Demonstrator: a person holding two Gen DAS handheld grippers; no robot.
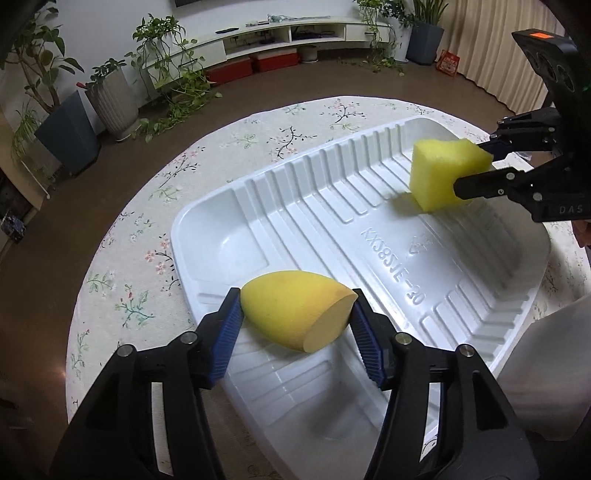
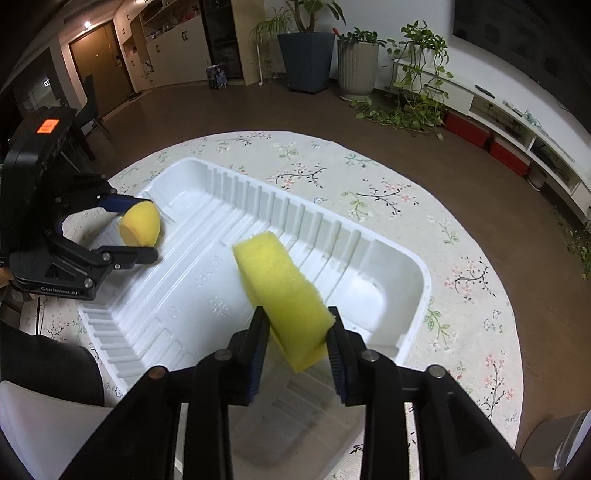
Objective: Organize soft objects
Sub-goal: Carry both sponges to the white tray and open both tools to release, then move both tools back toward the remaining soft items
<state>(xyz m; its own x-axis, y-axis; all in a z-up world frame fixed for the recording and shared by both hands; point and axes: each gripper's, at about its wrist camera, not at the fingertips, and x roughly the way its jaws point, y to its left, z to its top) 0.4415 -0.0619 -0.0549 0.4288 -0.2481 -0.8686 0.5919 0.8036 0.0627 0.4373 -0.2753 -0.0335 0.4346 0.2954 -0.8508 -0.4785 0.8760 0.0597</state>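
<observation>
My left gripper (image 1: 297, 314) is shut on a yellow egg-shaped sponge (image 1: 295, 308) with one flat cut face, held over the near end of a white ribbed plastic tray (image 1: 332, 229). My right gripper (image 2: 297, 328) is shut on a yellow rectangular foam block (image 2: 280, 284), held above the tray (image 2: 388, 266). In the left wrist view the right gripper (image 1: 476, 166) holds the block (image 1: 443, 173) over the tray's far right side. In the right wrist view the left gripper (image 2: 144, 229) holds the egg sponge (image 2: 140, 229) at the tray's left end.
The tray lies on a round table with a floral cloth (image 1: 147, 221). Potted plants (image 1: 110, 96) and a low white TV shelf (image 1: 288, 33) stand beyond on the brown floor. A white object (image 1: 554, 362) sits at the near right.
</observation>
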